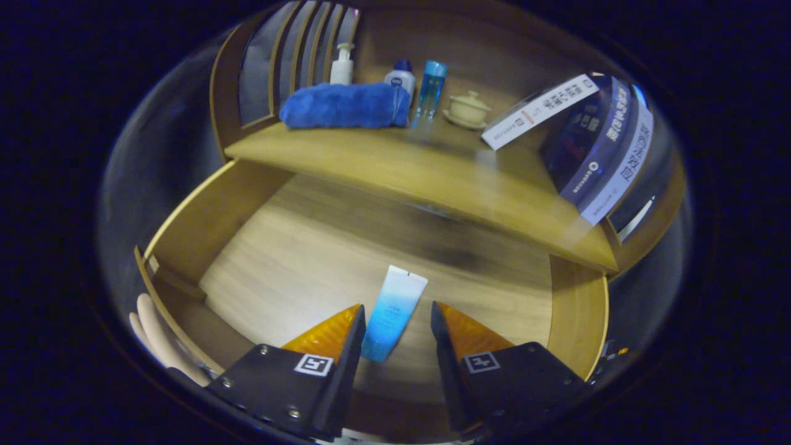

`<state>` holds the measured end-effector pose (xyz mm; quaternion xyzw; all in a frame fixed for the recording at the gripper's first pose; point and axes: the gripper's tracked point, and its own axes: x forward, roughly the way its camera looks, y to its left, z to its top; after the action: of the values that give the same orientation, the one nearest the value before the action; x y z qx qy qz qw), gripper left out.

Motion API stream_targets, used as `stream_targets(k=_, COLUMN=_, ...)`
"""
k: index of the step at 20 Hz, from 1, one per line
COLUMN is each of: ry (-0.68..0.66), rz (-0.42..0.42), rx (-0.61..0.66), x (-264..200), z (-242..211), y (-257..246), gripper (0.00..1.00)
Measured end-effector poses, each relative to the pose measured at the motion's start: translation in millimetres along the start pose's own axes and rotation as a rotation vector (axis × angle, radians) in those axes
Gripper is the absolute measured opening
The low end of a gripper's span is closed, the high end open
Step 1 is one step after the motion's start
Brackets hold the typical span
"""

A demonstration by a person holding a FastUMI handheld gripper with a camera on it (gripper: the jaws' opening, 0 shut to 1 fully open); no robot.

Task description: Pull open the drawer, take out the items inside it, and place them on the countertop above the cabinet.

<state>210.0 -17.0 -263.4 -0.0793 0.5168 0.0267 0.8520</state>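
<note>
Gripper view looks down into the pulled-open drawer point(204, 228) of the wooden cabinet, and every place here is told from the tube point(393, 312) lying flat on the drawer floor. To the left of the tube the drawer's side wall rises, and a pale handle point(162, 341) sits on the drawer front low on that side. The gripper point(397, 315) points down and forward into the drawer, its fingers spread with a gap on each side of the tube, so the jaws stand open and press on nothing; the tube's lower end lies between the fingertips and its white crimped end reaches just beyond them, tilted a little rightward. Above and beyond the tube runs the countertop point(395, 167): up-left of the tube a folded blue towel point(345, 106) with a white pump bottle point(342, 65) behind it, almost straight above the tube a small white bottle point(401, 76) and a clear blue bottle point(431, 88), then a lidded cream cup point(468, 109), and up-right a leaning row of books point(593, 136)
</note>
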Motion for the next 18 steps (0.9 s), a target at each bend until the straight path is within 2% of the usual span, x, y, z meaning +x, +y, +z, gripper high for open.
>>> stream_targets(k=2, ry=0.069, rz=-0.003, rx=-0.029, x=14, z=-11, y=1, gripper=0.77)
stream_targets(k=6, ry=0.138, rz=0.049, rx=-0.021, x=25, z=-10, y=12, gripper=0.76)
stream_targets(k=8, ry=0.172, rz=0.013, rx=-0.039, x=35, z=-10, y=4, gripper=0.76)
stream_targets(k=12, ry=0.293, rz=0.039, rx=-0.052, x=38, z=-25, y=8, gripper=0.76)
stream_targets(k=14, ry=0.285, rz=0.035, rx=-0.046, x=40, z=-23, y=8, gripper=0.77)
stream_targets(k=16, ry=0.283, rz=0.055, rx=-0.039, x=39, z=-22, y=10, gripper=0.77)
stream_targets(k=17, ry=0.291, rz=0.087, rx=-0.015, x=55, z=-29, y=16, gripper=0.76)
stream_targets(k=18, ry=0.289, rz=0.100, rx=0.013, x=42, z=-23, y=19, gripper=0.62)
